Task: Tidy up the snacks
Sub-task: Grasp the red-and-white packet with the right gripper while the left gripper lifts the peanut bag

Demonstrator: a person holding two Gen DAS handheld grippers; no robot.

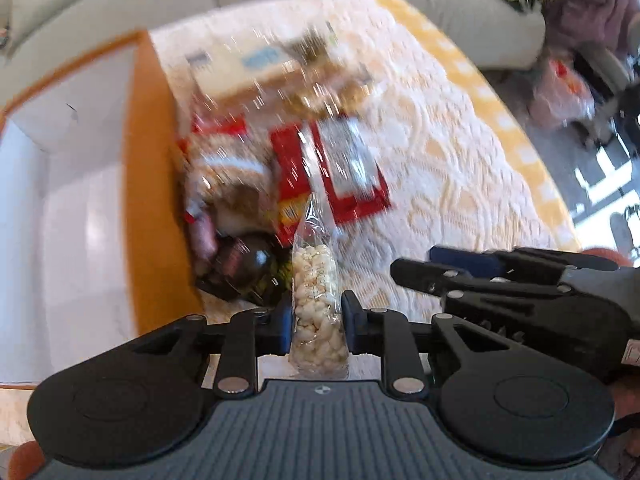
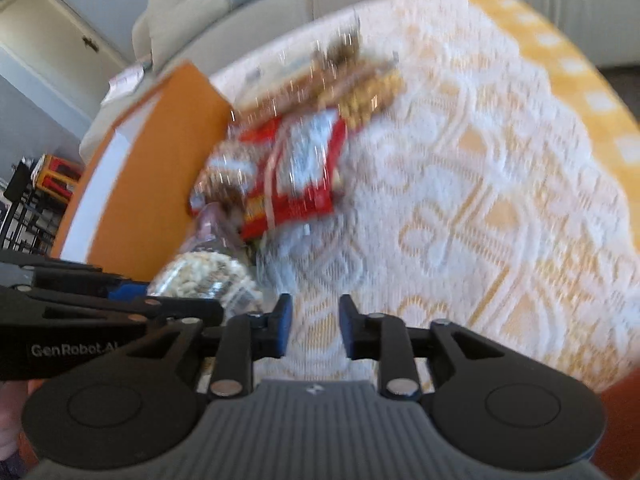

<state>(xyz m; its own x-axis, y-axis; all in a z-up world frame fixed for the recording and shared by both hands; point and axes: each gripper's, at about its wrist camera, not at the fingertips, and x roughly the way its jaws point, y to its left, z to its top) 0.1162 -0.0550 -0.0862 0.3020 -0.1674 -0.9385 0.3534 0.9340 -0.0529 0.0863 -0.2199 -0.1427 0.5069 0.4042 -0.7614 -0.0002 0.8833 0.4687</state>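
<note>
On the lace-covered table (image 1: 440, 128), the left gripper (image 1: 316, 322) clamps a clear bag of puffed snacks (image 1: 316, 292) just right of the orange box (image 1: 152, 184); the right gripper (image 2: 314, 328) hangs released, empty. Lift it clear of the wall before lowering it in.

Your clear puffed-snack bag (image 1: 318, 312) upright, bottom centre of left view; red packets (image 1: 320, 176) heaped mid-frame beside orange box (image 1: 154, 200).

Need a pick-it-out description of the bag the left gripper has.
Start at the orange box on the lace tablecloth; a snack pile lies beside it. Nearer the camera, the left gripper is shut on a narrow clear bag. Unlike the red packets, it is see-through, filled with pale puffed pieces.
</note>
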